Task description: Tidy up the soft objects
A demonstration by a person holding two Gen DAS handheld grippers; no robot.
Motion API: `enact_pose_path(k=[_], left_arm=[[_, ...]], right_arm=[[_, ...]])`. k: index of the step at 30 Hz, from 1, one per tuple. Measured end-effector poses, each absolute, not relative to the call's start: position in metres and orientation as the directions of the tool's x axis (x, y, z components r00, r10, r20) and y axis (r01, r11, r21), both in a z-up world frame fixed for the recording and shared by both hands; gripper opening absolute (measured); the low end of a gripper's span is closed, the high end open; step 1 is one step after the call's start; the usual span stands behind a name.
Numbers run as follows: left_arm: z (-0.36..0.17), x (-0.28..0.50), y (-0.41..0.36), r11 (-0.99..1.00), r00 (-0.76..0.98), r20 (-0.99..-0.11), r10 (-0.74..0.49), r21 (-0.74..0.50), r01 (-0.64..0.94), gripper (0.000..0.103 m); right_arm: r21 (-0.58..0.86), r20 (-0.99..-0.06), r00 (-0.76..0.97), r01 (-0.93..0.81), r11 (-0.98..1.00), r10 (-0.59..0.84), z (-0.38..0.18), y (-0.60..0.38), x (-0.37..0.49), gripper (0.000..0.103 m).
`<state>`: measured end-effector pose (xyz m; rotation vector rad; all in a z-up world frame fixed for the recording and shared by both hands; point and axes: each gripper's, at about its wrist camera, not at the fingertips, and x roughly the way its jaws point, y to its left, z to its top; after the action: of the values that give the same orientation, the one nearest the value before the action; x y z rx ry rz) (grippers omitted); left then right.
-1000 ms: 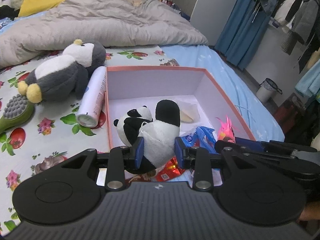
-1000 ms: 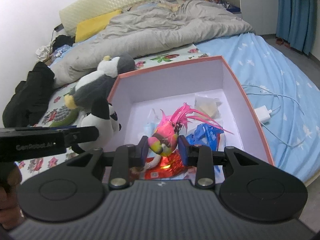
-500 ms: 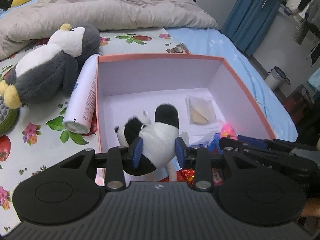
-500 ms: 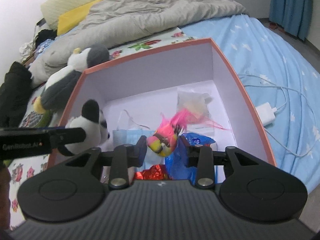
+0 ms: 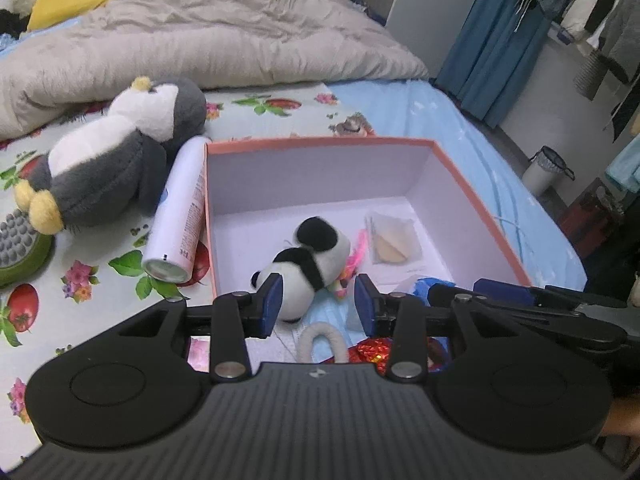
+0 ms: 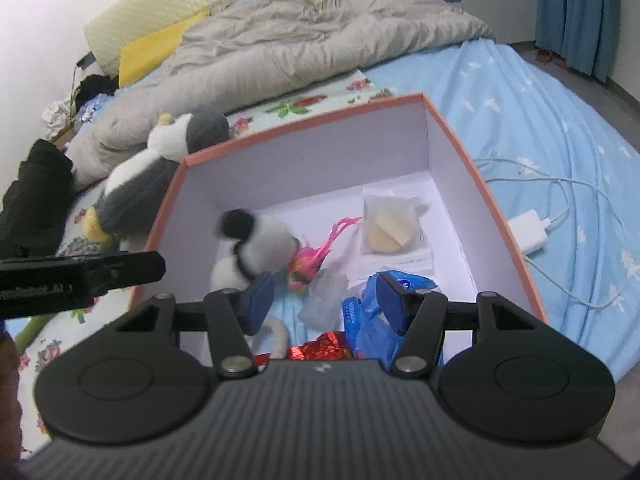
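Note:
A small panda plush (image 5: 308, 264) lies on the floor of the orange-rimmed box (image 5: 320, 142), just past my left gripper (image 5: 318, 306), which is open; its right pad stands clear of the plush. A pink feathered toy (image 6: 308, 264) lies against the panda (image 6: 252, 248) inside the box (image 6: 304, 124). My right gripper (image 6: 324, 300) hovers over the box's near end with its jaws opening and nothing between them. A larger grey and white penguin plush (image 5: 108, 164) lies on the bed left of the box.
A spray can (image 5: 180, 216) lies along the box's left wall, and a green brush (image 5: 20, 248) is further left. In the box are a sponge packet (image 6: 390, 228), a blue bag (image 6: 372, 312) and red foil (image 6: 328, 350). A charger (image 6: 528, 228) with cable lies to the right. A grey duvet (image 5: 200, 32) is heaped behind.
Both grippers moved forward over the box and opened. The panda dropped from my left gripper and the pink feathered toy from my right; both now lie in the box.

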<state>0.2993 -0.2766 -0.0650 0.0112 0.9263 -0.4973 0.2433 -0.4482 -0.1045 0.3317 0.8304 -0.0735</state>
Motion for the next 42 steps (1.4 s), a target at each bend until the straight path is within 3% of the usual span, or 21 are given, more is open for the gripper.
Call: enact_pose_path(k=[12,21,42], left_arm=[[-0.008,0.229,-0.243,0.865,0.535,-0.705,-0.465,-0.233,0.445,0.045],[0.029,0.163,-0.213,0.855,0.598,-0.644,-0.477,-0.183,0.485,0.045],[0.051,0.067,-0.153,0.859,0.648,-0.580,-0.494,-0.210,0.467,0.045]], right_arm=[[0.239,-0.639,0.769,0.180,0.954,0.015,-0.037,-0.426,0.172,0.060],[0.243,-0.582,0.813,0.164,0.956,0.009,-0.004,-0.401,0.112,0.060],[0.227,-0.541,0.840,0.097,0.969,0.043,0.011,-0.354,0.038,0.060]])
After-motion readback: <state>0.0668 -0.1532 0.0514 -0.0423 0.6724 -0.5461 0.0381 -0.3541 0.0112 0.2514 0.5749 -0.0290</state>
